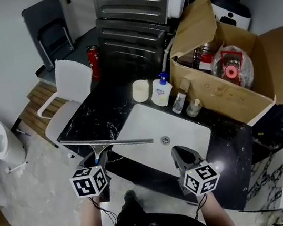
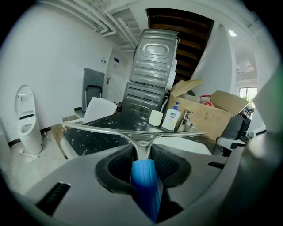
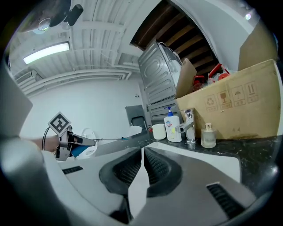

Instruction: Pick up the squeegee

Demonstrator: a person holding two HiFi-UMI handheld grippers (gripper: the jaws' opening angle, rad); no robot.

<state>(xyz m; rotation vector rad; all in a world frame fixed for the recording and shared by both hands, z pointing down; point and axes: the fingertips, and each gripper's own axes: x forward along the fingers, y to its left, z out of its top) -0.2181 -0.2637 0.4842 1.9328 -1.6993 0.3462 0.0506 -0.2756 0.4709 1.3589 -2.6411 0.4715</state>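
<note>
The squeegee (image 1: 109, 141) has a long metal blade and a blue handle. It hangs level over the front left corner of the white sink (image 1: 149, 127). My left gripper (image 1: 99, 155) is shut on the blue handle (image 2: 143, 185), and the blade (image 2: 132, 131) stretches across just past the jaws. My right gripper (image 1: 182, 154) sits at the sink's front edge with its jaws shut and nothing between them (image 3: 142, 154). The right gripper view also catches the left gripper (image 3: 66, 141) and the squeegee's blade (image 3: 108, 139) off to the left.
A black marble counter (image 1: 94, 117) surrounds the sink. Behind the basin stand a white cup (image 1: 140, 91), a soap bottle (image 1: 162, 89), a tap (image 1: 182, 93) and a small bottle (image 1: 194, 108). An open cardboard box (image 1: 223, 91) fills the right. A white chair (image 1: 68, 89) stands left.
</note>
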